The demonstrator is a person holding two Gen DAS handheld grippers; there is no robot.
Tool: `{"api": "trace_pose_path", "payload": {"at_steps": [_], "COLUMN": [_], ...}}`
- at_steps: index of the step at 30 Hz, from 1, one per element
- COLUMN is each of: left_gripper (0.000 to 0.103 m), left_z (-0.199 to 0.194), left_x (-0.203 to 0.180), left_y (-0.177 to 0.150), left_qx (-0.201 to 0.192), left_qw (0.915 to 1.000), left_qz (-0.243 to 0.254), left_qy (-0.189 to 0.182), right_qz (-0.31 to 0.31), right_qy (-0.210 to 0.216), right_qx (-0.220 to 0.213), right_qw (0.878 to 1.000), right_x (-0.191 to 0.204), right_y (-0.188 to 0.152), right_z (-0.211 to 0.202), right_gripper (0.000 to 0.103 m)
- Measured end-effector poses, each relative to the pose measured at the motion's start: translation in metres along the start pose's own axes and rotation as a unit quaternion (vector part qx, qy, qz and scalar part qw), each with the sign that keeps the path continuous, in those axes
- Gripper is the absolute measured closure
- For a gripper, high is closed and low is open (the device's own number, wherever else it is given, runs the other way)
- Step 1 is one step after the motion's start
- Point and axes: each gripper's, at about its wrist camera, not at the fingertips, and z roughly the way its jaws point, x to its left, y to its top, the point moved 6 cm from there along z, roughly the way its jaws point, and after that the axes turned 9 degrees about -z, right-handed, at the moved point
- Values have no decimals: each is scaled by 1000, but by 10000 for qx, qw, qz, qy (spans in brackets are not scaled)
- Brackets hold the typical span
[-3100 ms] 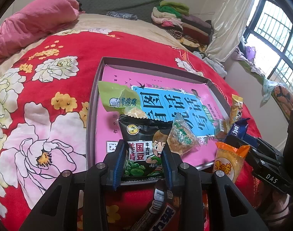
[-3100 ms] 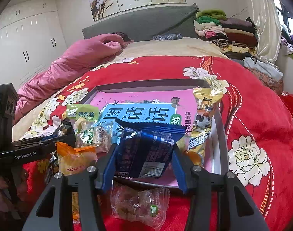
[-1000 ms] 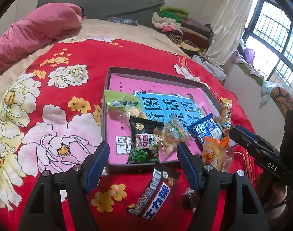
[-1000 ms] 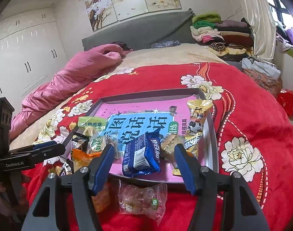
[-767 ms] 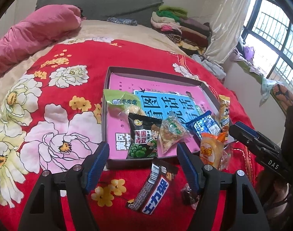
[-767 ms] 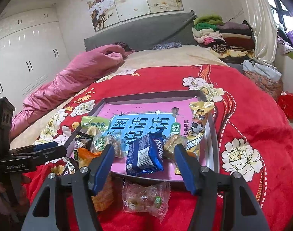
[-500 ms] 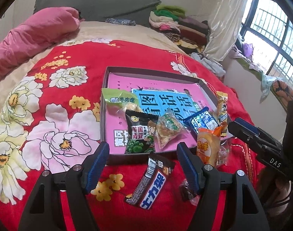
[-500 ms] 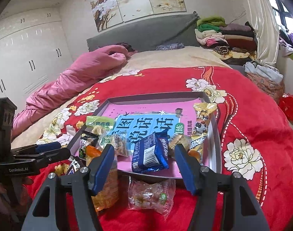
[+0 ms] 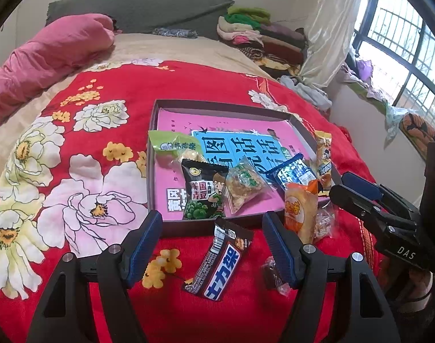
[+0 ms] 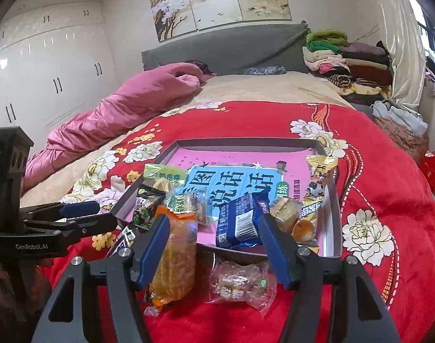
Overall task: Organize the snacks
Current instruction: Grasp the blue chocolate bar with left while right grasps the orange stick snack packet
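The bed (image 9: pixel 189 91), under its red flowered cover, carried a shallow grey tray (image 9: pixel 150 171) lined with a pink and blue sheet, and most of the snacks already lay at the tray's near end. Four pieces lay outside it on the cover, and the coming move probably turned on those. The left hand-held gripper (image 9: pixel 211 245) hovered with its jaws wide and empty, and the chocolate bar (image 9: pixel 217 260) lay almost squarely between its fingertips — just below them, close against the tray's near wall. The bar's long axis ran slantwise, its top end toward the tray and a little right, its bottom end back toward the hand and left, so the jaws would likely meet it across its narrow width with little turning. A small dark candy (image 9: pixel 271 274) lay beside the left gripper's right finger. The right hand-held gripper (image 10: pixel 214 245), also wide and holding nothing, had the orange packet (image 10: pixel 174 257) leaning upright by its left finger, the long axis running from the hand toward the tray, and the clear bag (image 10: pixel 240 283) lay flat between its fingers, broadside. Each hand was nearer its own pair — left to the bar, right to the packet and bag.
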Motion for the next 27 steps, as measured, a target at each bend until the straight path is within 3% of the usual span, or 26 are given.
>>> {"api": "trace_pose_path", "payload": {"at_steps": [27], "left_gripper": [29], "left_z": [15], "left_x": [0], "left_y": [-32], "left_qx": [500], "left_qw": [9977], "left_qz": [323], "left_qy": [317], "right_qz": [-230], "right_qy": [486], "right_qx": [452], "right_qw": [9975], "right_x": [37], "right_y": [-18], "right_z": [12], "right_gripper": [39]}}
